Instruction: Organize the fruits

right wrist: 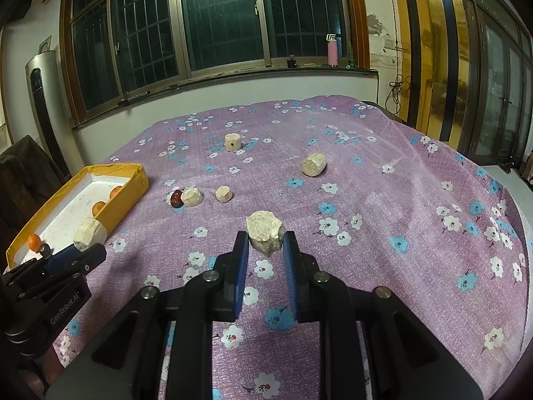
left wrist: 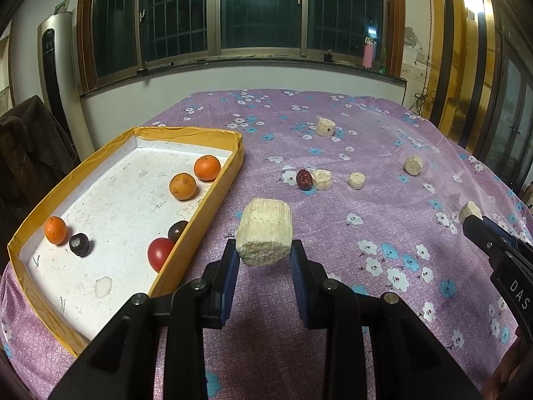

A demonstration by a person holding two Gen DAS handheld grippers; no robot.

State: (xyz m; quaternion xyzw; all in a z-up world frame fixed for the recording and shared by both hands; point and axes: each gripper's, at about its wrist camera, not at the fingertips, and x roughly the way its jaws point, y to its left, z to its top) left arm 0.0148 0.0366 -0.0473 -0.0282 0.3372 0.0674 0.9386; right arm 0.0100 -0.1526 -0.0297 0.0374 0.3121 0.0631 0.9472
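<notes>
Left wrist view shows our left claw (left wrist: 265,260) clamped on a pale, fibrous cylindrical chunk (left wrist: 265,235), held above the purple floral cloth (left wrist: 333,220) that covers the table, just beside the right wall of the yellow-rimmed box (left wrist: 200,213). That box is a shallow cardboard tray with a white, scuffed floor; in it we see three round oranges (left wrist: 182,186), a glossy red tomato (left wrist: 160,253) against the near right wall, and two dark, wrinkled fruits (left wrist: 79,244). Plenty of white floor stays open in the middle and at the near end of the tray. Right wrist view shows our right claw (right wrist: 266,250) clenched on a smaller, ragged-edged pale chunk (right wrist: 265,233), lifted over the cloth well to the right of the box (right wrist: 133,193). Out on the cloth, a shiny dark red date (right wrist: 176,199) touches a pale round chunk (right wrist: 192,197), with another small one (right wrist: 224,194) just beside; two more pale pieces (right wrist: 313,165) lie farther off, well apart. Open cloth lies between both claws and those pieces, and the right half of the table is bare up to its rounded edge, where the cloth drapes down.
</notes>
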